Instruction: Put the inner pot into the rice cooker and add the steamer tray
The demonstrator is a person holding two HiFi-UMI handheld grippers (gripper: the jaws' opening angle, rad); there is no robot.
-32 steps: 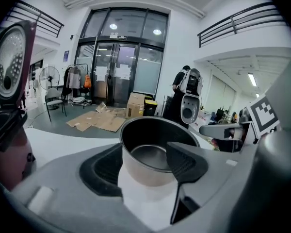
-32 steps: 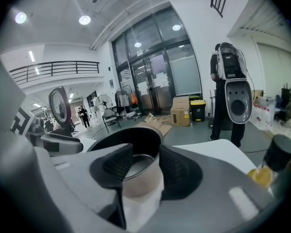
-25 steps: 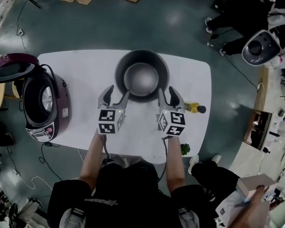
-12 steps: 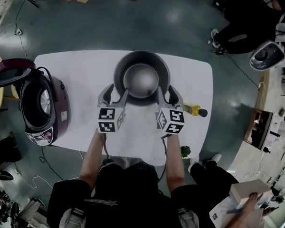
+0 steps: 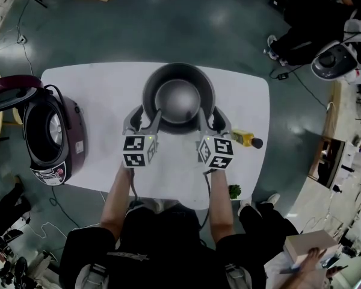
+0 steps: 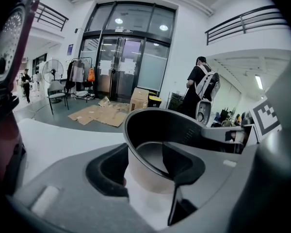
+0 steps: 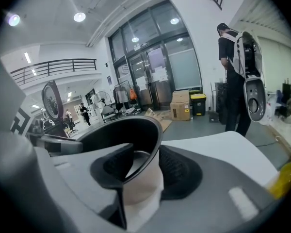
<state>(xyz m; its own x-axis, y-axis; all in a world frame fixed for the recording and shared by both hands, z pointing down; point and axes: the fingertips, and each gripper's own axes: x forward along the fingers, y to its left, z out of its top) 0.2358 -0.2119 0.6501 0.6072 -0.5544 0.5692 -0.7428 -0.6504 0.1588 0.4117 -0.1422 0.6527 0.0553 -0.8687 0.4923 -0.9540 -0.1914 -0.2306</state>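
Jaws of left gripper (image 5: pixel 145 118) and right gripper (image 5: pixel 212 118) are straddling the inner pot (image 5: pixel 178 98) at its near rim, not pinching yet; the left ones have just been closing. Grasp step is running, I reckon; next is needing a firm clamp, a lift and a carry left. Counting one bench (image 5: pixel 96 89), one lid-open rice cooker (image 5: pixel 48 134) at its left end, one inner pot mid-bench; no steamer tray showing.

The inner pot (image 5: pixel 178 95) is dark grey with a silvery bottom, and the tabletop (image 5: pixel 96 101) under it is white. Left of the pot, the rice cooker (image 5: pixel 48 134) is maroon; right of it lies a yellow bottle (image 5: pixel 245 139). The grey left tongs (image 5: pixel 144 120) and right tongs (image 5: pixel 211 119) bear cubes with black-and-white square markers.
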